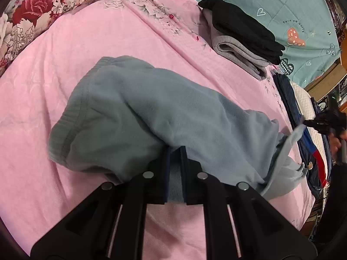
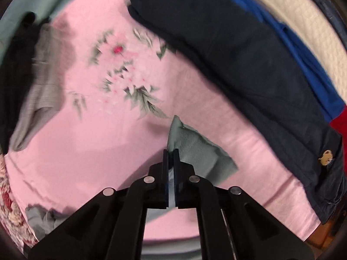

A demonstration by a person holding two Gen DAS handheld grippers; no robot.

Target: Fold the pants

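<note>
Your left gripper (image 1: pixel 175 149) clamped the light blue fleece pants (image 1: pixel 134 108), bunched on the pink floral bedsheet (image 1: pixel 65 49). Your right gripper (image 2: pixel 171 151) pinched a corner of them; its wrist view was motion-blurred, and the navy garment (image 2: pixel 238 60) ran out of frame.

You have soft, fuzzy fleece in the light blue pants (image 1: pixel 151 108), matt all over, with a ribbed knit waistband (image 1: pixel 65 117). The pink bedsheet (image 1: pixel 86 43) is smooth printed cloth with a faint sheen. Your left gripper (image 1: pixel 175 151) and right gripper (image 2: pixel 171 153) look like matt black plastic with shiny metal pins (image 1: pixel 148 174). The navy garment (image 2: pixel 238 54) is smooth woven cloth; the grey folded pants (image 1: pixel 238 54) look like soft knit.
</note>
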